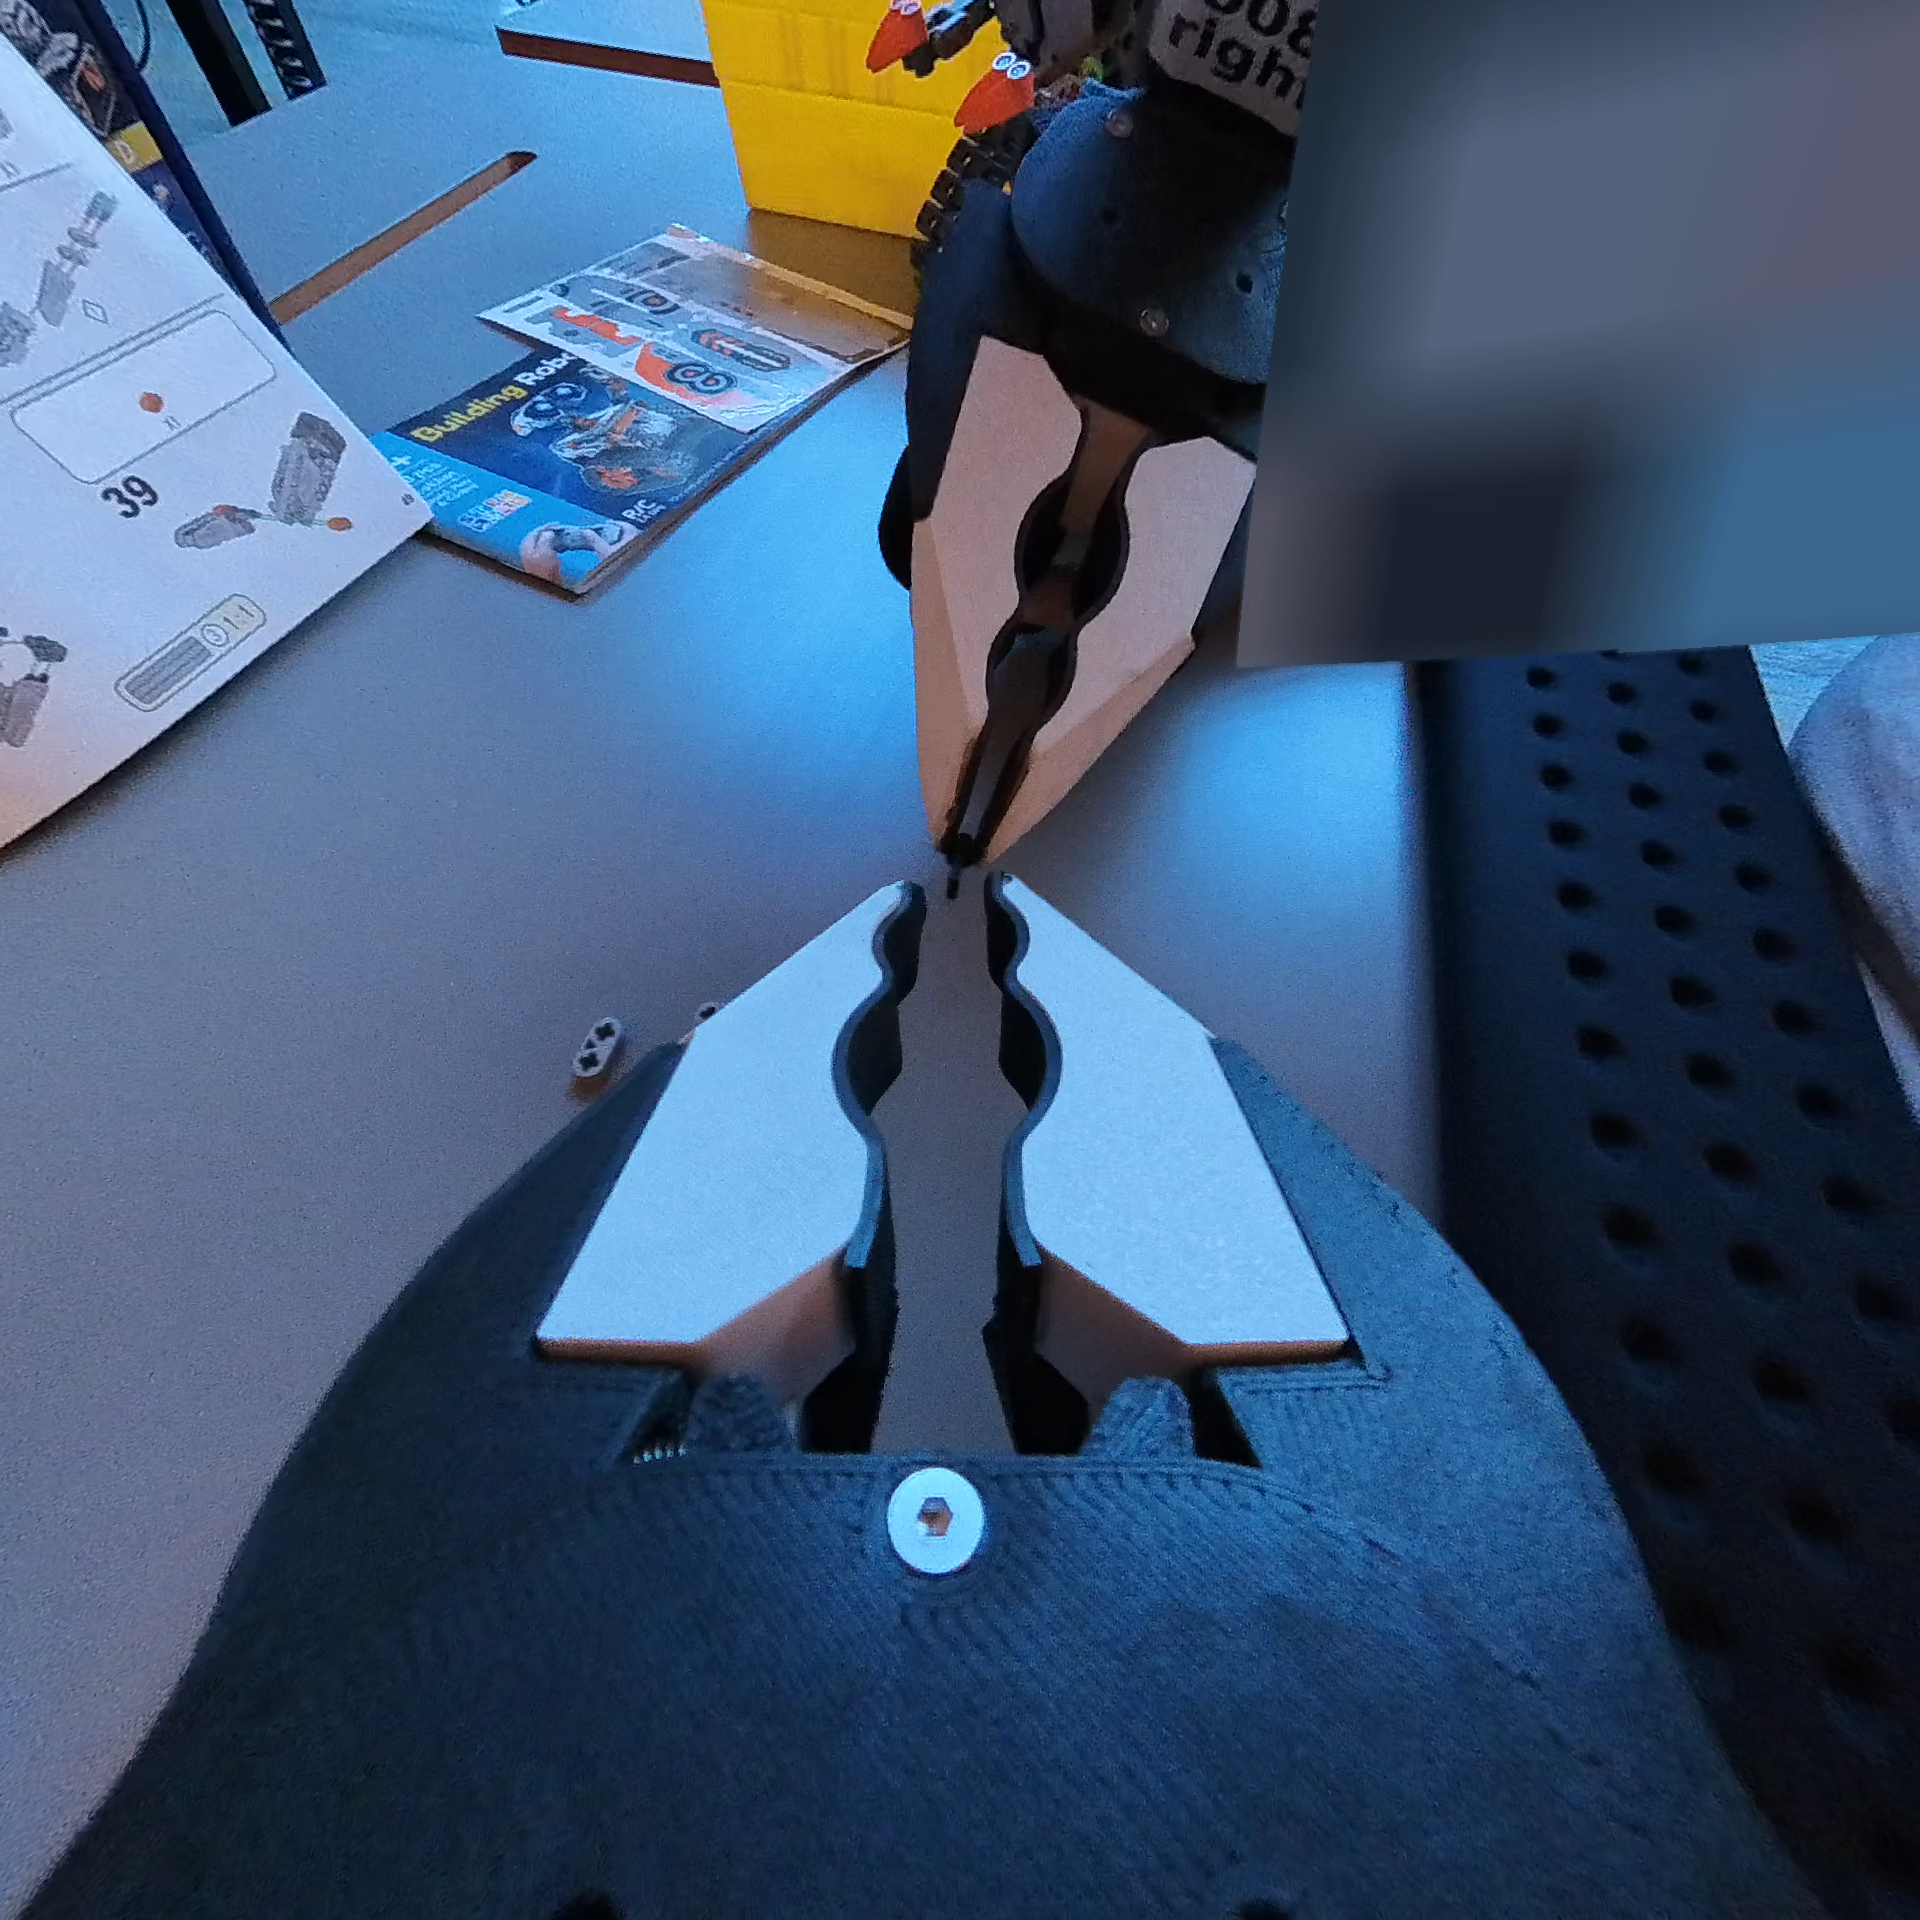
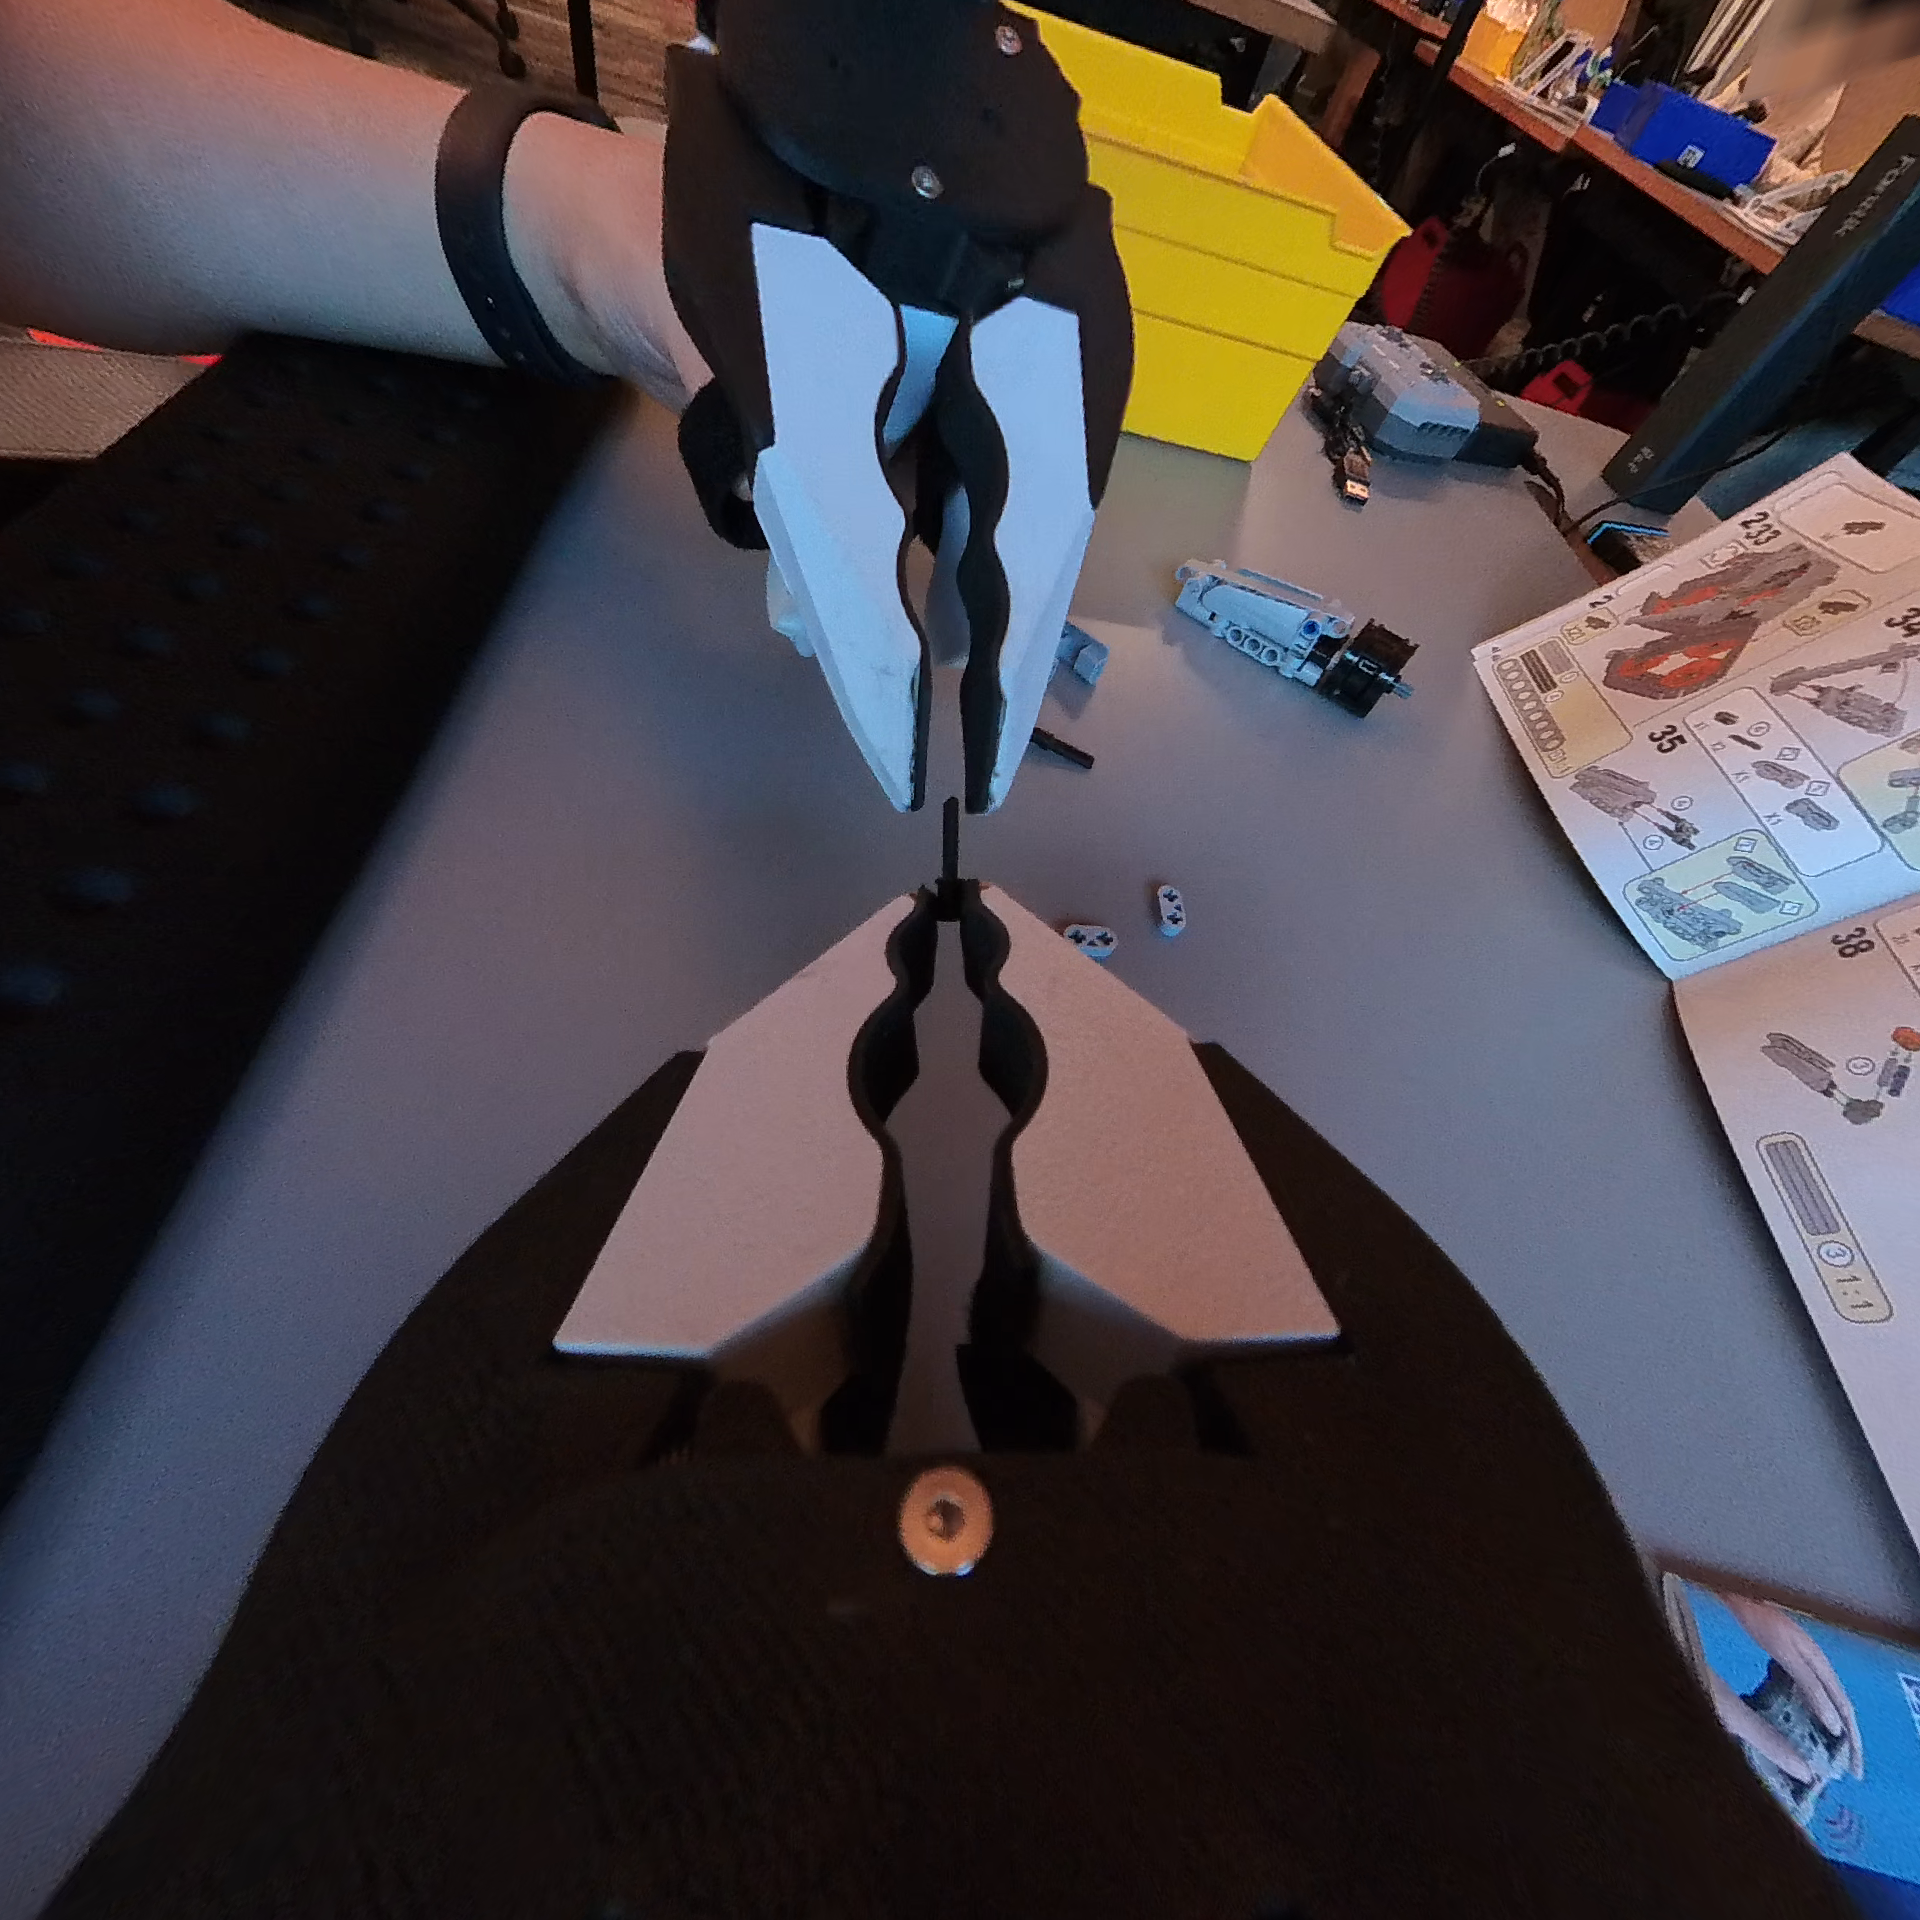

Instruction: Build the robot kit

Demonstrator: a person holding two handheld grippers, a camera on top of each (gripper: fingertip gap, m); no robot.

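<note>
My right gripper (image 2: 951, 902) is shut on a thin black axle (image 2: 950, 842) that sticks out past its tips, above the grey table (image 2: 623, 831). My left gripper (image 2: 948, 802) faces it tip to tip, jaws a little apart, with the axle's free end just at the gap between them. In the left wrist view my left gripper (image 1: 956, 891) is slightly open and empty. The right gripper (image 1: 966, 842) comes down from above with the axle's end (image 1: 954, 878) poking out right in front of my left tips.
Small grey connectors (image 2: 1171, 907) (image 1: 597, 1044) lie beside the grippers. A grey brick assembly (image 2: 1288, 623), a loose black pin (image 2: 1062, 748), open instruction pages (image 2: 1714, 727) (image 1: 156, 416), a blue booklet (image 1: 561, 468) and a yellow bin (image 2: 1226, 260) surround them. A black perforated mat (image 1: 1662, 1039) lies alongside the table. Only a small space, under 4 cm, lies between the two pairs of fingers.
</note>
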